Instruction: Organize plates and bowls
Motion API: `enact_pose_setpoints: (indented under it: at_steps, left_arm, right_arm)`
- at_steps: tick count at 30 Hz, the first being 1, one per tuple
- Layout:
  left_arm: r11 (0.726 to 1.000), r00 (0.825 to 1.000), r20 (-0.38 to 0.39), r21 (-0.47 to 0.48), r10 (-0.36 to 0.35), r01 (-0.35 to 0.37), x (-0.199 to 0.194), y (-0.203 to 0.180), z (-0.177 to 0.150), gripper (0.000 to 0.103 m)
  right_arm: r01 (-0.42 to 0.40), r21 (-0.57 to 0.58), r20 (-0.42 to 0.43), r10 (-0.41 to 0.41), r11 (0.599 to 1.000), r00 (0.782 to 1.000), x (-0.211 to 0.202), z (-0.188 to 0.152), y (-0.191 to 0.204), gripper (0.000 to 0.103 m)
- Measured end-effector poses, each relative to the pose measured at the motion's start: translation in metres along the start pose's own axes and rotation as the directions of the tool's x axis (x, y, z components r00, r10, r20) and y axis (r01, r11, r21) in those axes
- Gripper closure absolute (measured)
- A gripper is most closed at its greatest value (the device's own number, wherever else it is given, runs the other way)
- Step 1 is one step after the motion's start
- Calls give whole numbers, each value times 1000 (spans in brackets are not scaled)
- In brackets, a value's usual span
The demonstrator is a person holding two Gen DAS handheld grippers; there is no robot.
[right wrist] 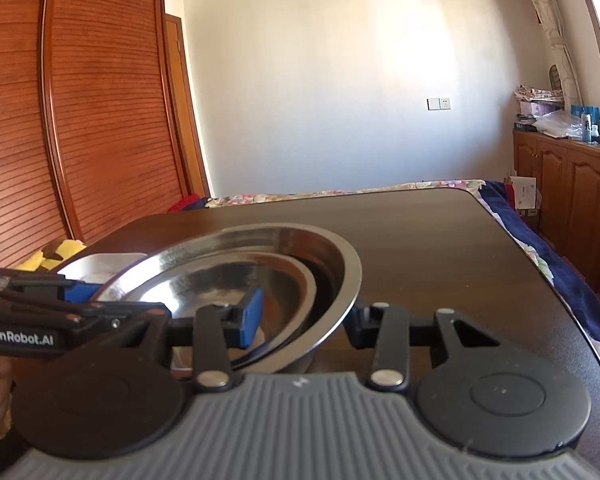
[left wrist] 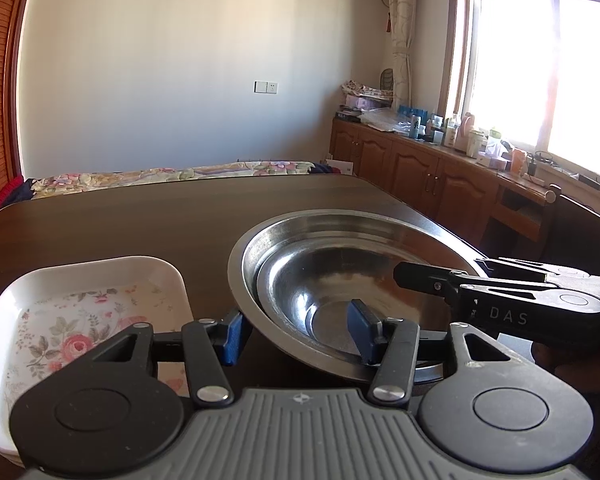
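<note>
Both the left gripper (left wrist: 300, 330) and right gripper (right wrist: 306, 320) stand with jaws part-open astride opposite rims of the steel bowl (left wrist: 340, 272), seemingly to lift it off the worktop (left wrist: 140, 220) together, though contact is unclear.

we see left gripper (left wrist: 298, 330) straddling steel bowl (left wrist: 340, 272) rim, pads apart | right gripper (left wrist: 440, 280) over its far side | floral dish (left wrist: 92, 304) left | all on dark table (left wrist: 140, 224)
</note>
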State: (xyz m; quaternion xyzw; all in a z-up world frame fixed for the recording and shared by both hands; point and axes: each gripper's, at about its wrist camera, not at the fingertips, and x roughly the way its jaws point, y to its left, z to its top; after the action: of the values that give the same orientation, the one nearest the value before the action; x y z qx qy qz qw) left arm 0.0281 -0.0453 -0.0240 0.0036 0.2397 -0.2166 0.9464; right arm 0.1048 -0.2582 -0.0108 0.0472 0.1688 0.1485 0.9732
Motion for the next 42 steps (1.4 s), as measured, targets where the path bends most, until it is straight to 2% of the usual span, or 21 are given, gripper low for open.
enact_pose_setpoints:
  at_steps: [12, 26, 42]
  left_arm:
    - [1000, 999, 31, 3, -11, 11, -13, 0, 10, 50]
    - [999, 998, 45, 32, 35, -37, -39, 6, 31, 50]
    - [994, 993, 55, -5, 108, -108, -66, 43, 31, 50]
  right_arm:
    - [-22, 33, 38, 20, 999, 999, -5, 7, -5, 60]
    - [-59, -10, 65, 59, 998, 996, -8, 23, 11, 60]
    - [-146, -38, 38, 148, 989, 988, 4, 29, 46, 60]
